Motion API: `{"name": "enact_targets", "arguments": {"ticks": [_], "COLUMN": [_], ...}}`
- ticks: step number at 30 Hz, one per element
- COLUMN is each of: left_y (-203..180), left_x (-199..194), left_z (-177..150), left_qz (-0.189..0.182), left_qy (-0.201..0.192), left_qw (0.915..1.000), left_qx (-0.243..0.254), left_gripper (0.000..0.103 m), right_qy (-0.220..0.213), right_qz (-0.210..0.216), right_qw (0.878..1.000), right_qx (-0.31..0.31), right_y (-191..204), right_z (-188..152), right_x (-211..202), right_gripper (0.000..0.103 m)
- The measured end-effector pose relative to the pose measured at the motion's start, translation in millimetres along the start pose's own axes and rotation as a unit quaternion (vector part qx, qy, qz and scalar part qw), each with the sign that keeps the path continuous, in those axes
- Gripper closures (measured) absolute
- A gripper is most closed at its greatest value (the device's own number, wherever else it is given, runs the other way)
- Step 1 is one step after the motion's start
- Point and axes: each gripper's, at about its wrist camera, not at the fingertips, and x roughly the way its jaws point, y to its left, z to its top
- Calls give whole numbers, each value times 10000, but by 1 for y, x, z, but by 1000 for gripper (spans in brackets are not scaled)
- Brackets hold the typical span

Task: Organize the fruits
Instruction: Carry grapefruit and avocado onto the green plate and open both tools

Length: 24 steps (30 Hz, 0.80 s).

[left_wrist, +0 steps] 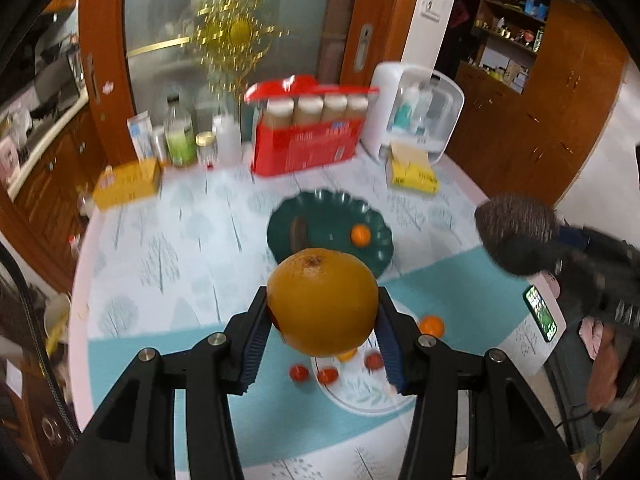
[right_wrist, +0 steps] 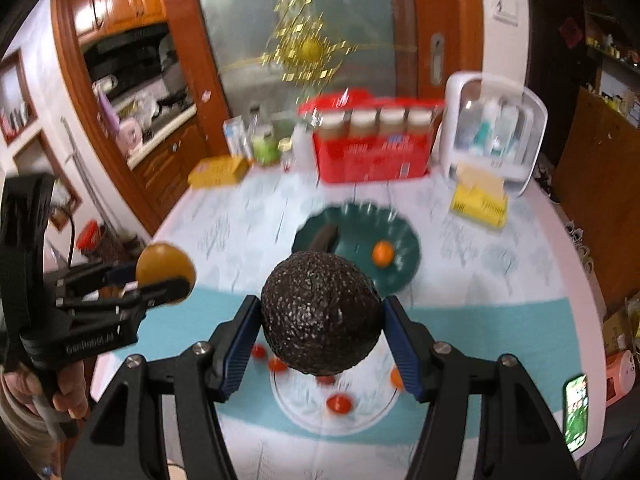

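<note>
Both tools are clamped on fruit above the tabletop: the left tool on an orange, the right tool on an avocado. Either round fruit could slip free and land on the white plate below.

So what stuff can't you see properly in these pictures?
- White plate, left wrist view: the orange in the left gripper hides part.
- Same plate, right wrist view: the avocado in the right gripper covers its middle.
- Dark thing on the green plate: too blurred to name.
- Box labels: blurred.
</note>
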Motion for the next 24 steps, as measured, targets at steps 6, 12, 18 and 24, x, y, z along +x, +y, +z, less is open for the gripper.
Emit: {"name": "enact_targets", "arguments": {"ticks": [6, 12, 18, 24], "left_y": [-2, -8, -11, -17], "left_x": [-1, 38, 127, 212], "left_z": [45, 81, 92, 79], "left_qz": [57, 115, 427, 499], "left_qy": [-181, -159, 248, 747], "left_qw": [9996, 9997, 9987, 9956], "left_qx": [206, 162, -118, -262], "left_gripper": [55, 55, 55, 55], "right_qy": [-313, -309, 108, 777], "right_qz": [-383, -558, -415, -6], "right_qw": [9988, 9973, 9981, 9954], "right_qx": [72, 366, 445, 563], "right_y": [-19, -44, -66, -88], "right_z": [73, 131, 142, 113], "right_x": [-3, 31, 111, 211], "right_gripper": [41, 41, 41, 41]}}
